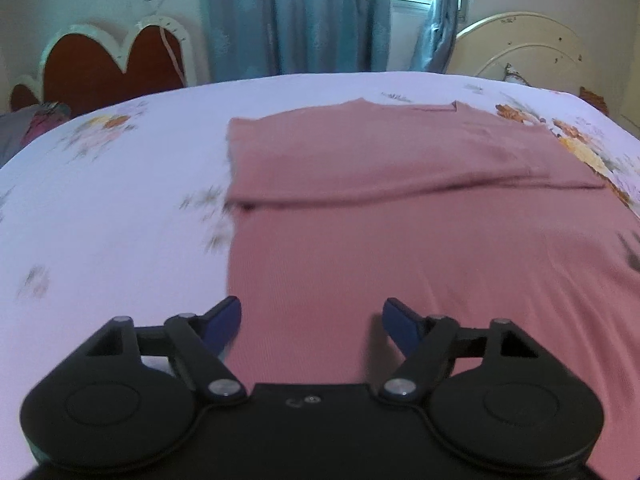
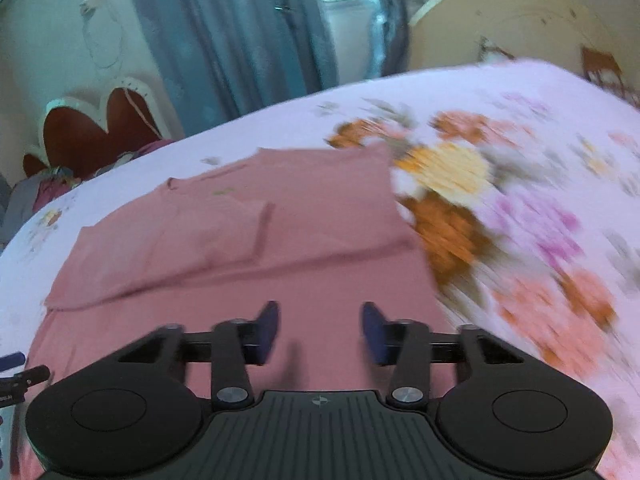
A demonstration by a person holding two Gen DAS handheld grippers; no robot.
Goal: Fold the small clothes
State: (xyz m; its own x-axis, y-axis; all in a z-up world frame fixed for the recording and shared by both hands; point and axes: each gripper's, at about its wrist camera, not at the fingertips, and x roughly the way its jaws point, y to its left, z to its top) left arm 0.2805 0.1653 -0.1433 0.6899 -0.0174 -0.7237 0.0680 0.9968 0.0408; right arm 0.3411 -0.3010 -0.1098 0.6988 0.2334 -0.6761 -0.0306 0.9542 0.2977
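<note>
Pink shirt [image 1: 400,240] spread on bed [image 1: 100,200], long axis running away fwd. Left claw [image 1: 312,320] & right claw [image 2: 320,332] both open, empty, over near hem.

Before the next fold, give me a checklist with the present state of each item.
1. Left gripper empty, jaws apart: ok.
2. Right gripper empty, jaws apart: ok.
3. Pink shirt lies flat on the floral bedsheet: ok.
4. Far part of the shirt already folded over, its edge running across the cloth: ok.
5. Near hem within reach of both grippers: cannot tell, hidden below the gripper bodies.
6. Nothing lying on top of the shirt: ok.
</note>
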